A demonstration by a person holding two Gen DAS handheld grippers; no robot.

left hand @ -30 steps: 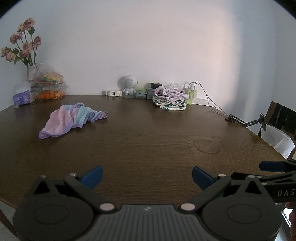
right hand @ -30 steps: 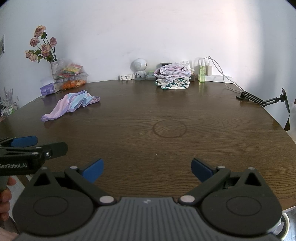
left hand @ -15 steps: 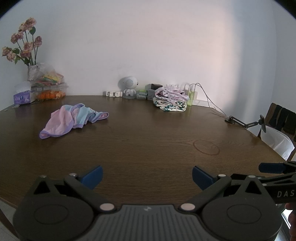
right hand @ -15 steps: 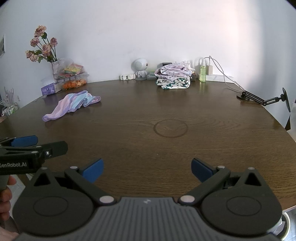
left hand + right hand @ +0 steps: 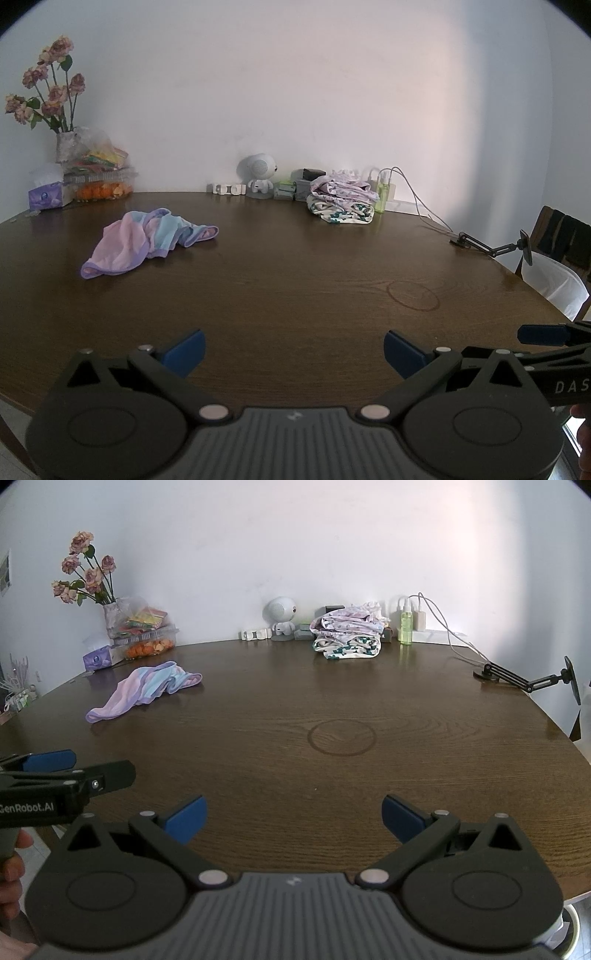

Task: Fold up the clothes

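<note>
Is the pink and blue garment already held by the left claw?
No, the pink and blue garment lies crumpled on the table, far from the open, empty left claw.

The tabletop [image 5: 406, 782] is round, of dark brown wood, with a faint ring mark [image 5: 342, 737] near its middle. A crumpled pastel garment [image 5: 147, 242] lies on its left part. At the far edge, beside the wall, stand a pile of folded clothes [image 5: 349, 637], a small white robot figure [image 5: 258, 177], a green bottle [image 5: 406, 626], a tissue box [image 5: 46, 194] and a vase of roses [image 5: 110, 618]. A black phone holder [image 5: 524, 677] rests at the right.
</note>
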